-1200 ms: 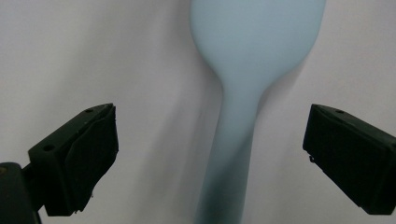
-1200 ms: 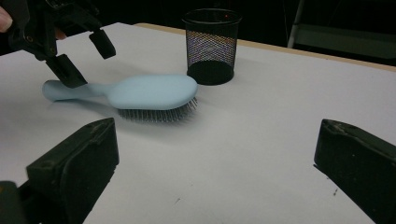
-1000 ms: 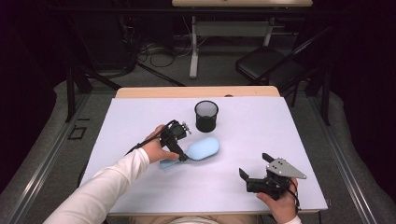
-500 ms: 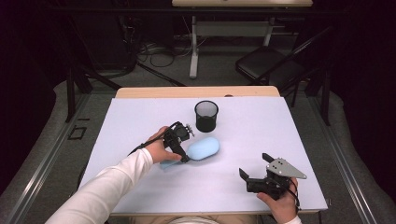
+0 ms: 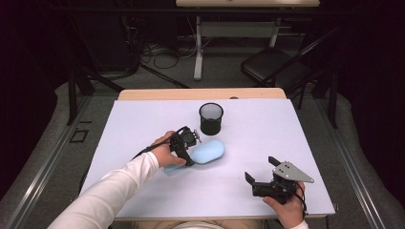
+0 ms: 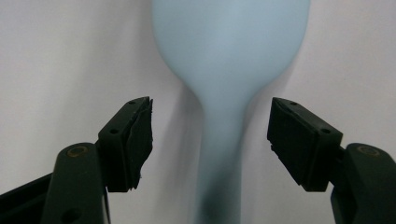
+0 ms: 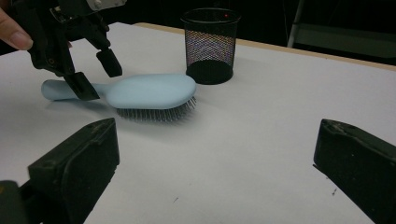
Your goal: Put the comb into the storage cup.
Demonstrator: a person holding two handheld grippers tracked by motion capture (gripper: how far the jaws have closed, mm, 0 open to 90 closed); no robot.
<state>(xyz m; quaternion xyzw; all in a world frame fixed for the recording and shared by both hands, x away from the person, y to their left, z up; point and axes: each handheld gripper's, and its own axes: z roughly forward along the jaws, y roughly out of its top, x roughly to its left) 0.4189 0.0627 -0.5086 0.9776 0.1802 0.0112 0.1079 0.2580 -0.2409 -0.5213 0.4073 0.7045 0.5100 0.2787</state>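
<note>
Light blue hairbrush noted bristles-down near centre of white bench, head toward 3 o'clock in the high view, handle toward 9 o'clock, black mesh cup just beyond at 12 o'clock and apart from it. Left hand-held gripper found astride the handle, jaws just closing yet part-open, pads clear of it on both sides. Right hand-held gripper seen at 4 o'clock near the bench's front edge, well apart from the brush, jaws wide with nothing between.
</note>
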